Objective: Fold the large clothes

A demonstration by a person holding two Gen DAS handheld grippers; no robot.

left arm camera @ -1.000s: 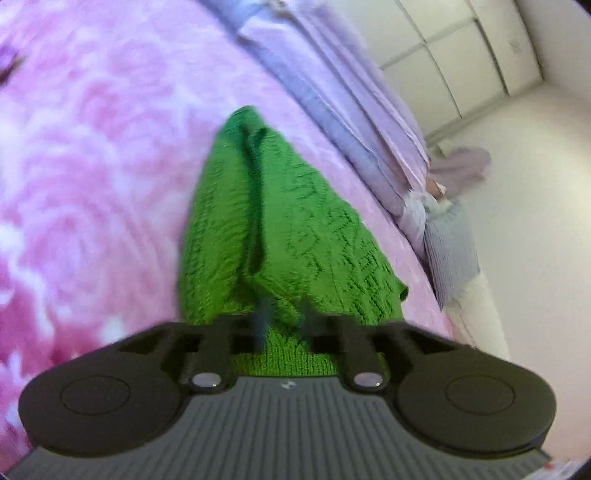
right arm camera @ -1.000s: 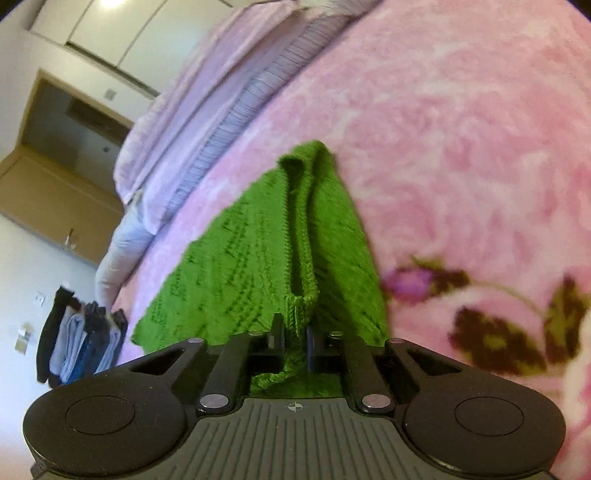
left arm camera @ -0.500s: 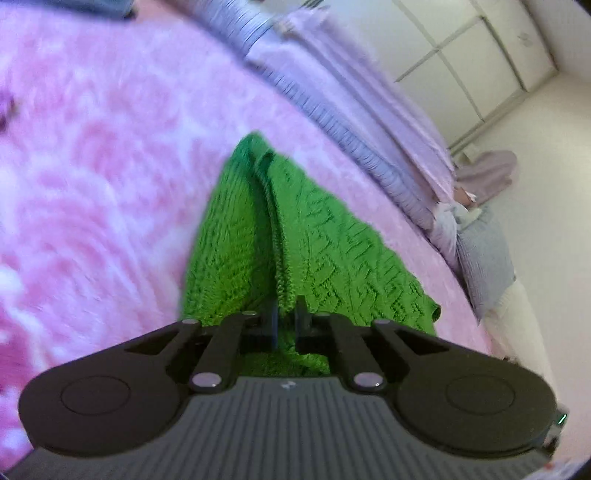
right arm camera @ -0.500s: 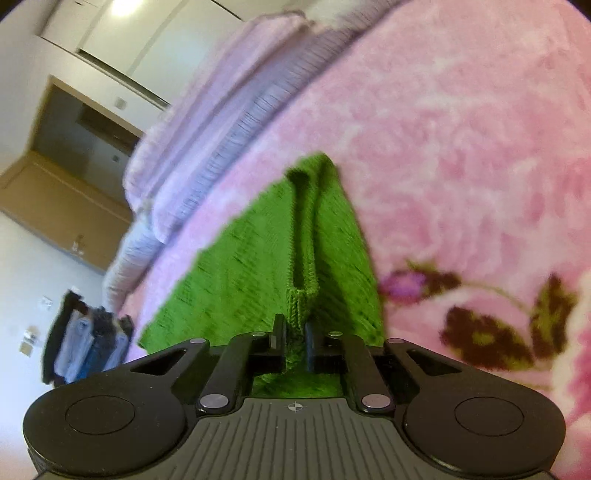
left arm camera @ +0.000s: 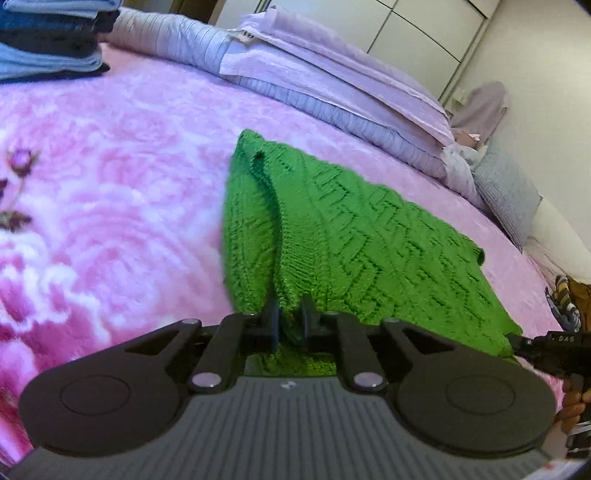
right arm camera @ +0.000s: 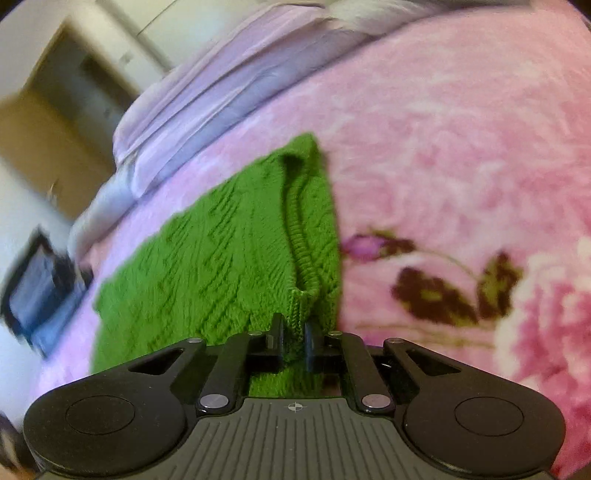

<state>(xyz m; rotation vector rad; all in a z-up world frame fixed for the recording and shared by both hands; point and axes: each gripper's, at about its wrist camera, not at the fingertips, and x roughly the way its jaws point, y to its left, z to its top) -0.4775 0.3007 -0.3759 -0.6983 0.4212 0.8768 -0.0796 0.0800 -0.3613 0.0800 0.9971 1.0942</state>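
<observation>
A green knitted sweater point(left arm camera: 362, 236) lies spread on a pink flowered blanket point(left arm camera: 110, 166), its near edge lifted into a fold. My left gripper point(left arm camera: 290, 314) pinches that edge; its jaws are opening slightly, with the knit still pressed between them. In the right wrist view the same sweater point(right arm camera: 229, 251) runs away to the left. My right gripper point(right arm camera: 294, 328) holds its ribbed hem, jaws easing open with the fabric still between them. The right gripper's black body point(left arm camera: 550, 350) and a hand point(left arm camera: 572, 402) show at the sweater's far corner.
Lilac bedding and pillows point(left arm camera: 332, 74) line the far side of the bed. A stack of folded blue and dark clothes point(left arm camera: 48, 40) sits at the back left corner, seen blurred in the right view as a pile point(right arm camera: 40, 291). White wardrobe doors point(left arm camera: 424, 22) stand behind.
The left jaws went from apart to closed on the sweater's edge. Both views rolled and shifted a little along the bed. The right gripper kept its hold on the hem.
</observation>
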